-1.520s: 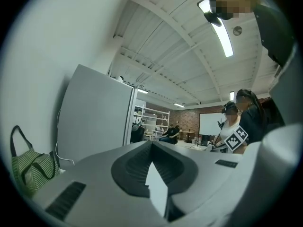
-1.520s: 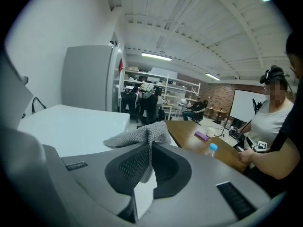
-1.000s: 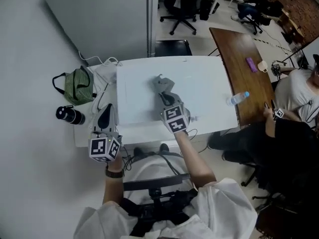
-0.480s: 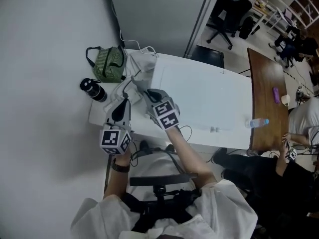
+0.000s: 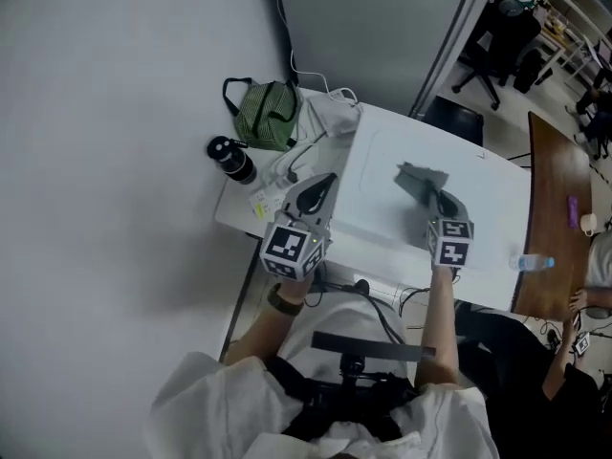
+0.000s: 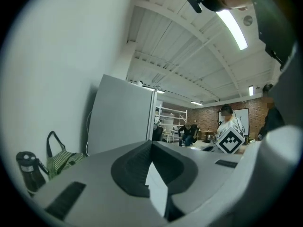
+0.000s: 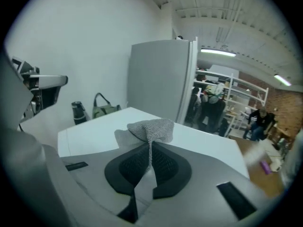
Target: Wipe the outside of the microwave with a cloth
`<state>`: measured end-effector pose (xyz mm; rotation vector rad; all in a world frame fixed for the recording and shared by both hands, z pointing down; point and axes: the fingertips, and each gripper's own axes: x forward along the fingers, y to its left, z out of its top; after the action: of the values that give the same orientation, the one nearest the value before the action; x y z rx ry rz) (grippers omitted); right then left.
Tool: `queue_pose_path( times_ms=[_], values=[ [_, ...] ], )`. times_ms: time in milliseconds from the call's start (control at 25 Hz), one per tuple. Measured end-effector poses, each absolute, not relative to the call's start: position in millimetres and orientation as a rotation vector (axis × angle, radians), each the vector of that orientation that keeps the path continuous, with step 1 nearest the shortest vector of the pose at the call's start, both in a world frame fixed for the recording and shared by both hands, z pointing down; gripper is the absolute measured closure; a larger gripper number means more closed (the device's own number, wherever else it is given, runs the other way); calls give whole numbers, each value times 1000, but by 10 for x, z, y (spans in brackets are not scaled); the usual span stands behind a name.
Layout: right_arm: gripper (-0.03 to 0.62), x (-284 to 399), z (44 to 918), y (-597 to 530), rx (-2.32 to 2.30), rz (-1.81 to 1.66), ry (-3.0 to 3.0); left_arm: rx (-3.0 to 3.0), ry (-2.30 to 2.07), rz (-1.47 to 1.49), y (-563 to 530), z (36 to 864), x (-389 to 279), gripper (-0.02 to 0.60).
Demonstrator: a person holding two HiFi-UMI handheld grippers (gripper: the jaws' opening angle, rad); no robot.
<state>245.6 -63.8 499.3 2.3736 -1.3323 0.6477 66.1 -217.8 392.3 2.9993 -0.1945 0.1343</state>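
The microwave's flat white top (image 5: 478,208) fills the middle of the head view. A grey knitted cloth (image 5: 419,179) lies bunched on it, and my right gripper (image 5: 438,199) is shut on the cloth's near edge. In the right gripper view the cloth (image 7: 151,128) rises in a fold from between the jaws of the right gripper (image 7: 150,150), with the white top (image 7: 99,129) beyond it. My left gripper (image 5: 323,182) hovers at the microwave's left edge, jaws together and holding nothing. The left gripper (image 6: 151,145) looks out level across the room.
A green striped bag (image 5: 269,113), a black bottle (image 5: 230,159) and white cables (image 5: 287,165) sit on the table left of the microwave. A brown table (image 5: 562,175) with a water bottle (image 5: 532,261) stands to the right. A grey panel (image 5: 382,17) stands behind.
The right gripper has dragged the cloth from the left edge of the microwave's top back toward its middle. The left gripper stays by the left edge. The head view has swung round.
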Motion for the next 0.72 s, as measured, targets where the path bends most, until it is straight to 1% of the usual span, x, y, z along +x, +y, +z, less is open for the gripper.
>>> queue_pose_path(
  times_ms=[120, 280, 400, 480, 600, 720],
  values=[
    [579, 2914, 4936, 93, 2507, 685, -1101, 3011, -174, 141, -2185, 3844, 719, 549],
    [579, 3531, 5073, 1240, 2634, 708, -695, 2989, -165, 218, -2170, 4008, 747, 549],
    [579, 3748, 5088, 1854, 2641, 746, -477, 3018, -127, 284, -2132, 4012, 795, 549],
    [579, 3733, 5087, 1791, 2581, 751, -510, 3055, -128, 367, -2135, 4013, 780, 549],
    [579, 3503, 5201, 1225, 2523, 763, -697, 3108, -126, 476, -2139, 4059, 731, 549],
    [579, 3422, 5214, 691, 2497, 749, -861, 3124, -48, 408, -1935, 4092, 947, 549]
  ],
)
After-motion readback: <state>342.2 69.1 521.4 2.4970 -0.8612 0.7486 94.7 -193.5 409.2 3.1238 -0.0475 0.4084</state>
